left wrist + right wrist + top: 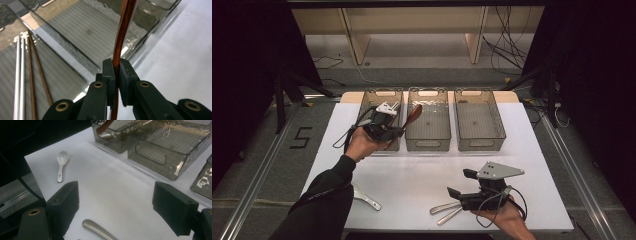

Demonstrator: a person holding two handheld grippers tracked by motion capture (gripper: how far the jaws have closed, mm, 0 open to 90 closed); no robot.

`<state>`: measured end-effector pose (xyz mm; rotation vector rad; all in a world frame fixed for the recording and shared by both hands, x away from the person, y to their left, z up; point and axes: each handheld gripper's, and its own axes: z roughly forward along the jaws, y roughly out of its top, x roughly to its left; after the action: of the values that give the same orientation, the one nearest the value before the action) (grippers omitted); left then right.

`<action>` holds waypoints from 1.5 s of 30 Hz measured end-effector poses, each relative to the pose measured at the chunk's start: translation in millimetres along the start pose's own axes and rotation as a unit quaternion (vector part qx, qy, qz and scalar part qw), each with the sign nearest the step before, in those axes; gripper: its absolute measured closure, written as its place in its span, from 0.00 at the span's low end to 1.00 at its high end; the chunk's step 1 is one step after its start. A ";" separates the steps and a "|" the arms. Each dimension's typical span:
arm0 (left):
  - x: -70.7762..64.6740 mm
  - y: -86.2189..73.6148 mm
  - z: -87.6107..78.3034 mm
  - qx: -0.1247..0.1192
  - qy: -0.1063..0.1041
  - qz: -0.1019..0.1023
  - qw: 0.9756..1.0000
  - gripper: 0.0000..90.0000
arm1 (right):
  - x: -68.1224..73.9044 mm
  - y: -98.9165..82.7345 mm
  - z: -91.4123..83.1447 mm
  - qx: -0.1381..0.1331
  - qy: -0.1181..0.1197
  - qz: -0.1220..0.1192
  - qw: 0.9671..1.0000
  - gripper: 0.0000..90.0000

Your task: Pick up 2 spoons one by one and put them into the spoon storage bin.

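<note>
- At the left of the high view we carry a wooden spoon in the left gripper, above the near edge of the left bin and the middle bin. That gripper's own view shows its jaws pinching the brown handle edge-on, pads tight against both flat faces.
- We judge the spoon light and stiff; its glossy finish may slip or pivot in a narrow pinch, so a hold across the flat faces near mid-handle suits it, as now.
- The left bin already holds chopsticks, wooden and metal ones lying side by side.
- A white ceramic spoon lies on the table near its left edge. We reckon it brittle and smooth: take it by the handle and set it down gently.
- At the right, the right gripper hangs with jaws spread wide, holding nothing, just over metal utensil handles. These look heavier, slick and low-lying, so hard to get under.
</note>
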<state>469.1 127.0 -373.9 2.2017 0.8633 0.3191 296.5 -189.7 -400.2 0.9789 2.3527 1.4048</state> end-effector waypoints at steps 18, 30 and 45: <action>7.0 35.8 17.9 -0.027 0.007 -0.028 0.999 0.93 | 0.6 -0.1 0.4 0.001 0.002 0.000 1.000 0.25; 8.9 46.3 35.3 -0.039 0.006 -0.042 0.998 0.93 | 0.9 -0.1 1.0 0.001 0.003 0.000 1.000 0.25; 10.0 49.3 52.2 -0.044 0.002 -0.054 0.998 0.92 | 1.0 -0.3 0.8 0.000 0.005 0.000 1.000 0.25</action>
<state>524.4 80.3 -375.4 2.0664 0.9484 0.3031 296.1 -188.6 -400.7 0.9750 2.3583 1.4135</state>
